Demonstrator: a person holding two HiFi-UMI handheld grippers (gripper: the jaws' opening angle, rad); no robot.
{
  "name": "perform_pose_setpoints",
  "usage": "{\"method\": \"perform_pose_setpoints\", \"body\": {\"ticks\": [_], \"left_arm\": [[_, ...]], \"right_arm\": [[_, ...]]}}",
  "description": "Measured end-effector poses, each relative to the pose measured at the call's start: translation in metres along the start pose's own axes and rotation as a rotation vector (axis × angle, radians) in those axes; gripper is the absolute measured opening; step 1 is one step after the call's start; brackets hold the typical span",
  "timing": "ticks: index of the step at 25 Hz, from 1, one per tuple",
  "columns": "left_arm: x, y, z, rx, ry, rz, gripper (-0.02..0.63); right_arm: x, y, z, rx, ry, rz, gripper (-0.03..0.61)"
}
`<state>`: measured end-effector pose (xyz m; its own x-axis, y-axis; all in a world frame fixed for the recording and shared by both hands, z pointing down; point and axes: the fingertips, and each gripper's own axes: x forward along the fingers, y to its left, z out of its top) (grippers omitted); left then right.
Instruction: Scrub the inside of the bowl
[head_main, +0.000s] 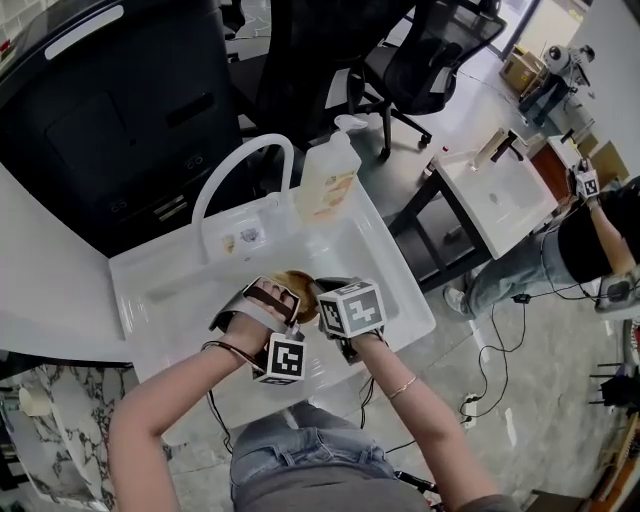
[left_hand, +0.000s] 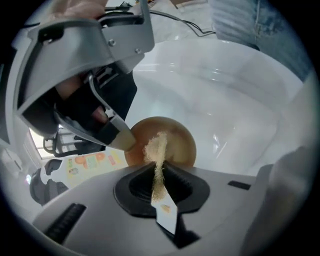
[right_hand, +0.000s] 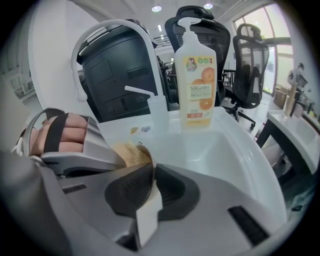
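Observation:
A small brown bowl (head_main: 297, 282) hangs tilted over the white sink (head_main: 395, 285). My right gripper (head_main: 320, 297) is shut on the bowl's rim; in the right gripper view the thin rim (right_hand: 148, 172) stands edge-on where that gripper (right_hand: 151, 180) has its pads pressed on it. My left gripper (head_main: 282, 302) is shut on a tan scrub pad (left_hand: 156, 147). The left gripper view shows this gripper (left_hand: 157, 176) pinching the pad, which reaches into the bowl (left_hand: 176, 145) and lies against its inner wall. The right gripper's fingertip (left_hand: 120, 139) touches the bowl's left rim.
A curved white faucet (head_main: 245, 158) and an orange-labelled soap bottle (head_main: 328, 182) stand at the sink's back edge. A black office chair (head_main: 430, 50) is behind. A second white sink (head_main: 500, 195) and another person (head_main: 590, 235) are at the right.

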<state>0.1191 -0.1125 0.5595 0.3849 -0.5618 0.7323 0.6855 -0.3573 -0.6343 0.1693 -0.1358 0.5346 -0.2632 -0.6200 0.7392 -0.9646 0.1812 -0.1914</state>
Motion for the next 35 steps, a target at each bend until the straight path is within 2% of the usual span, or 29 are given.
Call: {"method": "perform_pose_setpoints", "body": {"ticks": [5, 9, 12, 22, 27, 31, 35], "left_arm": [[0.001, -0.006, 0.000, -0.175, -0.038, -0.101, 0.046], [0.000, -0.013, 0.005, -0.253, -0.070, -0.163, 0.046], [-0.001, -0.018, 0.011, -0.352, -0.109, -0.211, 0.045], [-0.019, -0.014, 0.025, -0.778, -0.283, -0.378, 0.046], [-0.040, -0.004, 0.028, -0.968, -0.414, -0.440, 0.046], [-0.057, 0.009, 0.012, -1.167, -0.519, -0.432, 0.046], [-0.065, 0.035, -0.023, -1.443, -0.589, -0.301, 0.045]], "right_arm": [[0.001, -0.001, 0.001, 0.034, -0.012, 0.006, 0.032], [0.004, -0.005, 0.003, 0.053, -0.028, 0.002, 0.032], [0.006, -0.007, 0.003, 0.072, -0.039, 0.009, 0.032], [0.011, -0.005, 0.000, 0.113, -0.055, 0.029, 0.029], [0.013, -0.009, -0.003, 0.109, -0.045, 0.019, 0.025], [0.012, -0.013, -0.003, 0.128, -0.051, 0.004, 0.023], [0.010, -0.018, 0.002, 0.131, -0.062, -0.016, 0.023]]}}
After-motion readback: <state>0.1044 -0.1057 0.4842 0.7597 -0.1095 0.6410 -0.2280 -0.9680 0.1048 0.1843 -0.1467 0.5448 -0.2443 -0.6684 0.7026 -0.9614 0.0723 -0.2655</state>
